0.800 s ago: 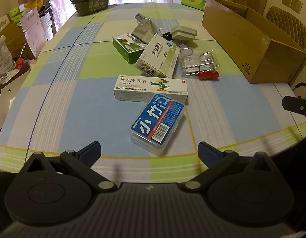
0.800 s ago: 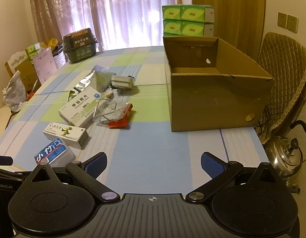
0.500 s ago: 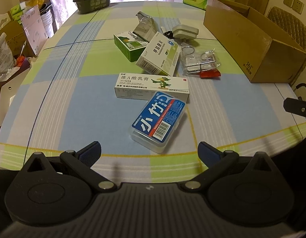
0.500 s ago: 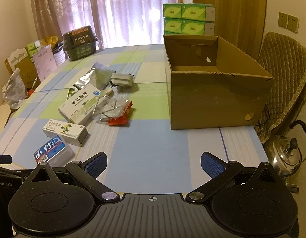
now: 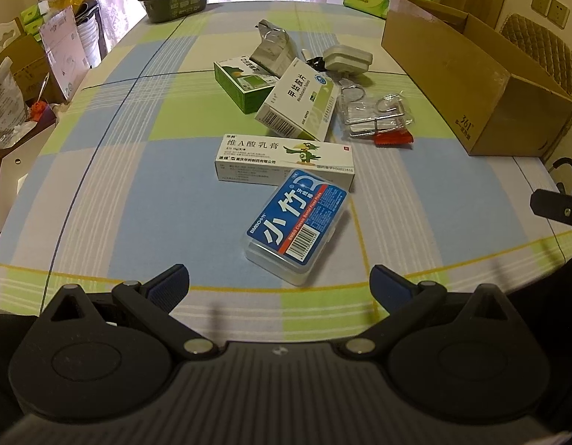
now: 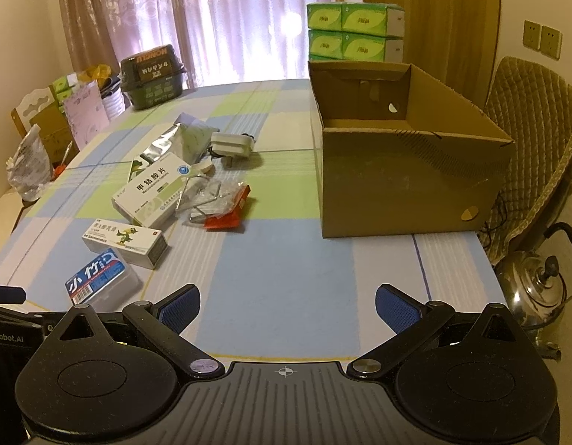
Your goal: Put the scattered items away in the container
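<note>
Two grippers, both spread wide with nothing between the fingers. Your left gripper [image 5: 278,282] sits at the near table edge, and the clear floss-pick box with the blue label [image 5: 297,224] lies just ahead of it, roughly centred between the fingers but not touching them. Right behind that box, touching it, is one long white ointment carton [image 5: 284,161]. Further back you've got one green carton [image 5: 243,81] on the left, one white-and-green tablet box [image 5: 299,102] leaning on it, one silver foil pouch [image 5: 273,48], one white plug adapter [image 5: 347,58], and one clear bag of metal rings with a red tab [image 5: 378,115]. Your right gripper [image 6: 286,306] hovers over bare checked tablecloth [image 6: 278,259], well apart from the pile. One open cardboard box [image 6: 404,185] stands ahead and to the right of it.
</note>
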Demonstrator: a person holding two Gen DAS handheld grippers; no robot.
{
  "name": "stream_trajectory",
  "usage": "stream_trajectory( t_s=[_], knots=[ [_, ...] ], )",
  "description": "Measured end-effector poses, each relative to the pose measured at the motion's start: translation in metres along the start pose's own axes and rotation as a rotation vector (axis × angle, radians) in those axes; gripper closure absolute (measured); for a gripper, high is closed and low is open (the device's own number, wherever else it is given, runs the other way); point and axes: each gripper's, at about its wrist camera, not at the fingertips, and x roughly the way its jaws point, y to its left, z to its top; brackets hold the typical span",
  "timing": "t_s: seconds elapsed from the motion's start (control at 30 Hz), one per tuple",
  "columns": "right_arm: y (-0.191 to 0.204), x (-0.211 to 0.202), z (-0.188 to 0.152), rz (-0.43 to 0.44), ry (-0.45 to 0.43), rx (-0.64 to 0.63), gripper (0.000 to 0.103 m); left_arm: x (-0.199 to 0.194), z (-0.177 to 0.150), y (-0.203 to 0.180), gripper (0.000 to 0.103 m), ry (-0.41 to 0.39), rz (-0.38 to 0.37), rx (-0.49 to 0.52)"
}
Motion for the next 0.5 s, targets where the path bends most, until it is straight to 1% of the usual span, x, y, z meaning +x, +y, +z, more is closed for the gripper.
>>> stream_trajectory(
  t_s=[0.5],
  knots=[
    [0.0,0.0009,-0.0012,0.012,0.008,0.003,0.0,0.0014,-0.0006,-0.0008,0.001,0.003,-0.007,-0.006]
  ],
)
